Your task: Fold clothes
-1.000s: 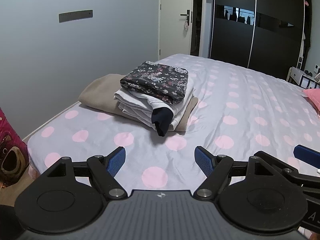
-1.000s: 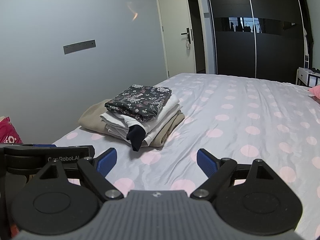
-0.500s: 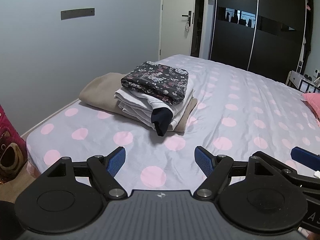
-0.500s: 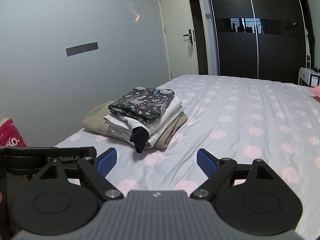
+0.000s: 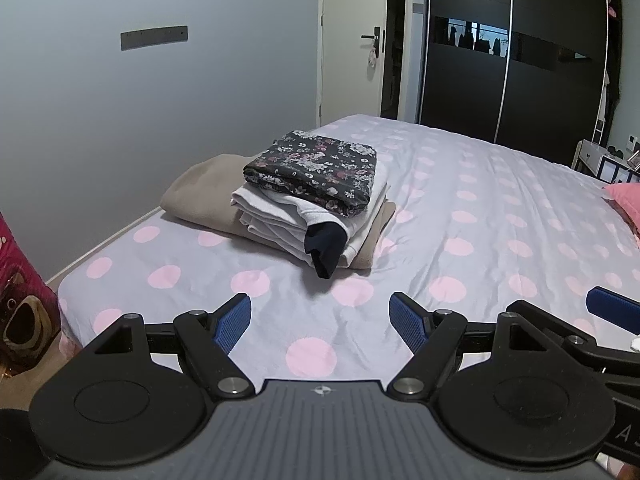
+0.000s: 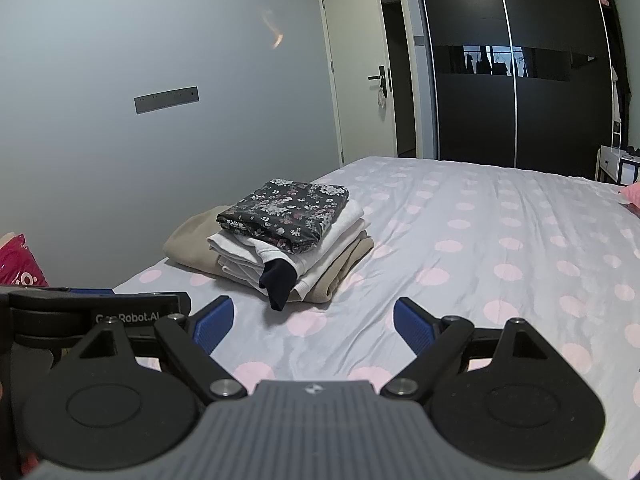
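Observation:
A stack of folded clothes [image 5: 304, 204] [image 6: 280, 240] lies on the bed's left side: a dark floral piece [image 5: 316, 170] on top, white garments under it, a beige one [image 5: 200, 192] at the bottom, and a dark navy cuff [image 5: 324, 248] hanging out in front. My left gripper [image 5: 320, 322] hovers open over the sheet, short of the stack, nothing between its blue pads. My right gripper [image 6: 312, 324] is open too, empty, beside the left one, whose body [image 6: 96, 312] shows at its left.
The bed [image 5: 500, 220] has a pale grey sheet with pink dots. A pink pillow [image 5: 624, 196] lies at the right edge. A red bag [image 5: 20, 304] stands on the floor left of the bed. Grey wall, white door and dark wardrobe [image 5: 500, 60] lie behind.
Both views have tilted up slightly, so the stack and bed sit a little lower in frame. Both grippers stay open and the clothes have not moved.

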{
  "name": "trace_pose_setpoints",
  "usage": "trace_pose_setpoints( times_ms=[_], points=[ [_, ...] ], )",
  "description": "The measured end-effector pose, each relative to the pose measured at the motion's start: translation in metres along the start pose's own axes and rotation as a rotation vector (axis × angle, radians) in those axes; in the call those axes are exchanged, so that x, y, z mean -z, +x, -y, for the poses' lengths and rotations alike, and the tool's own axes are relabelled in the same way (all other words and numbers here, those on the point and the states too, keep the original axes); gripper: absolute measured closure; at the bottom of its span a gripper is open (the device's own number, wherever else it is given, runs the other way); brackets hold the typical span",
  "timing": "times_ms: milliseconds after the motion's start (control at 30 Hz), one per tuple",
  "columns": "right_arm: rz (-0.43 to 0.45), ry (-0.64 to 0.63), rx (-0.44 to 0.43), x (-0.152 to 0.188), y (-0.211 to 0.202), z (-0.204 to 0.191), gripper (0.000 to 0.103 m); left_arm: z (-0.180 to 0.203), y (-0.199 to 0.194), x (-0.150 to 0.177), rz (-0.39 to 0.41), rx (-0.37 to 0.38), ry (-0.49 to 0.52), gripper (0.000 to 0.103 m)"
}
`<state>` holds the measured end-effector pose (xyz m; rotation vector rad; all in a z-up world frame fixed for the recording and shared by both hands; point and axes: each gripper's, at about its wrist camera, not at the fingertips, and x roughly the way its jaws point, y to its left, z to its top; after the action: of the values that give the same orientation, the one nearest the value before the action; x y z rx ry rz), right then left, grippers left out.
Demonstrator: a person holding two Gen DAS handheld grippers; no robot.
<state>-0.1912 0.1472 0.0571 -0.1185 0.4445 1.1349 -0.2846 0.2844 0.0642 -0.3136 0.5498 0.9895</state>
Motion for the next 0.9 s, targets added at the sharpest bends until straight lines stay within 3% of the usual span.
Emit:
trace_pose_setpoints(
  times_ms=[367,900],
  points=[
    [0.019,-0.029,0.018,-0.0011,-0.0055,-0.0034,0.014,0.0047,-0.0051,-0.001,0.032,-0.024,0.034,0.037],
    [0.019,-0.027,0.017,-0.0003,-0.0084,-0.0037,0.013,0.0051,-0.0046,-0.0015,0.042,-0.031,0.052,0.037]
  ],
)
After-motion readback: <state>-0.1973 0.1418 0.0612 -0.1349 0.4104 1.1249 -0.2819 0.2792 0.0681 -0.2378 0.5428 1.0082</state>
